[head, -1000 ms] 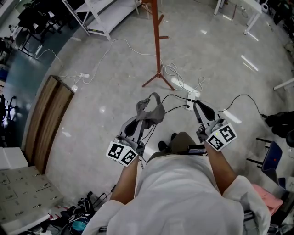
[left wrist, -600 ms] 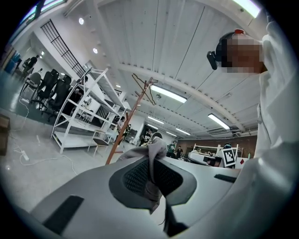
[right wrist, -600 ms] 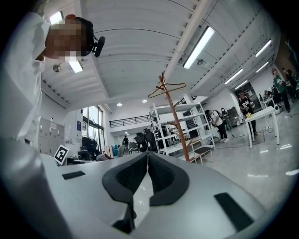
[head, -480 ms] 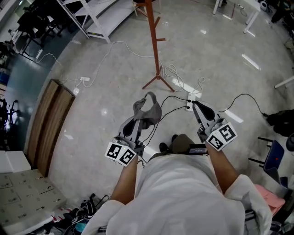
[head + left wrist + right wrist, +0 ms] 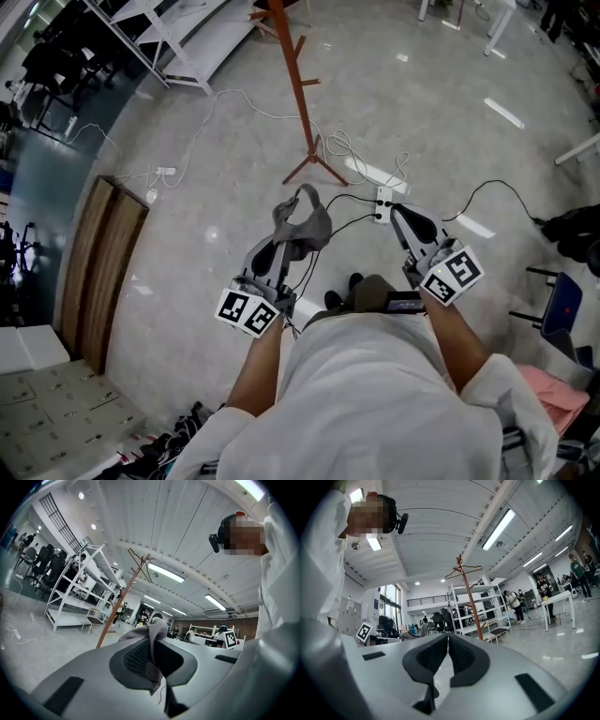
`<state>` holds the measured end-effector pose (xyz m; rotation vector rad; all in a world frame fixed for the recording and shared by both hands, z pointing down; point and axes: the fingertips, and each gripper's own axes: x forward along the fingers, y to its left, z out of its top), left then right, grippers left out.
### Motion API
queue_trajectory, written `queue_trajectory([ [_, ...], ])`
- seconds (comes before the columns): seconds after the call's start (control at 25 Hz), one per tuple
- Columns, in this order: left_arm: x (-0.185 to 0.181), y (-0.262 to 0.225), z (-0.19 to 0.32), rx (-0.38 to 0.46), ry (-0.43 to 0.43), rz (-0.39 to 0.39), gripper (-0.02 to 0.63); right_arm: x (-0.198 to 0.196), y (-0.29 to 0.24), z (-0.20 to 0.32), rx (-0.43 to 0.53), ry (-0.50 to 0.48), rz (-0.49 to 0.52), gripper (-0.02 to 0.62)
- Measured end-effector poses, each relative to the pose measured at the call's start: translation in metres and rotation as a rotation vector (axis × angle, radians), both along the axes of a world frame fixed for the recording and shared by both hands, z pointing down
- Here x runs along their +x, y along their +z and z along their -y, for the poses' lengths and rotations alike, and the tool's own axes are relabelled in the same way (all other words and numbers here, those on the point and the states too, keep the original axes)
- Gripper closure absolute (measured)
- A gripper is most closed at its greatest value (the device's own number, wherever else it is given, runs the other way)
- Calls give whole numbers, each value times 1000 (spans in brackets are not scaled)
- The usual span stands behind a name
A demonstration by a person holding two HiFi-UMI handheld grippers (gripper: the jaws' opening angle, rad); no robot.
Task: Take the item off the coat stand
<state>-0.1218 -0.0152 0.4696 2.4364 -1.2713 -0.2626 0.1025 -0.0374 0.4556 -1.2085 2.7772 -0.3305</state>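
1. Head view.
   - Shows grey cloth item pinched at the tips of left gripper, bunched just ahead of the jaws and draped back over them.
   - Puts coat stand well ahead of both pairs of jaws and clear of the cloth, with no part of it touching.
   - Finds right gripper beside the left one, pointing the same way, with nothing at its tips.
2. Left gripper view.
   - Looks along left gripper, its jaws almost together and clamped on a fold of the grey cloth item.
   - Has the cloth rising from between the pads and spilling forward over the tips, its long axis roughly in line with the jaws.
   - Sets coat stand ahead and left of the jaw line, far off.
   - Picks out a wire hanger at the stand's top, with nothing seen on it.
3. Right gripper view.
   - Looks along right gripper, its jaws pressed together with nothing between them.
   - Sets coat stand ahead and slightly right of the jaw line, upright and far off, with wire hanger across its top.
   - Judging from this: item already off the stand and carried by the left jaws alone.
   - Leaves the next move hanging on the gap ahead of the jaws, by keeping the cloth back from the stand's pegs or setting it down somewhere.
   - Calls for no reach from the right side.
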Motion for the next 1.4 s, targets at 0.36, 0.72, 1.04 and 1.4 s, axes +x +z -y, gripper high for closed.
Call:
queue_trajectory([
  [0.36,3,5,2,-17,17,-9,580,0,5,2,-14,11,-6,569],
  [0.72,-4,9,-1,-14,12,-16,580,-8,-3,-5,52,15,-47,572],
  [1.04,-9,17,-8,-23,-5,-38,580,-3,5,-14,17,27,-37,571],
  [1.4,-41,30,-38,-54,-48,-52,580,-41,17,-11,-11,-28,-27,571],
])
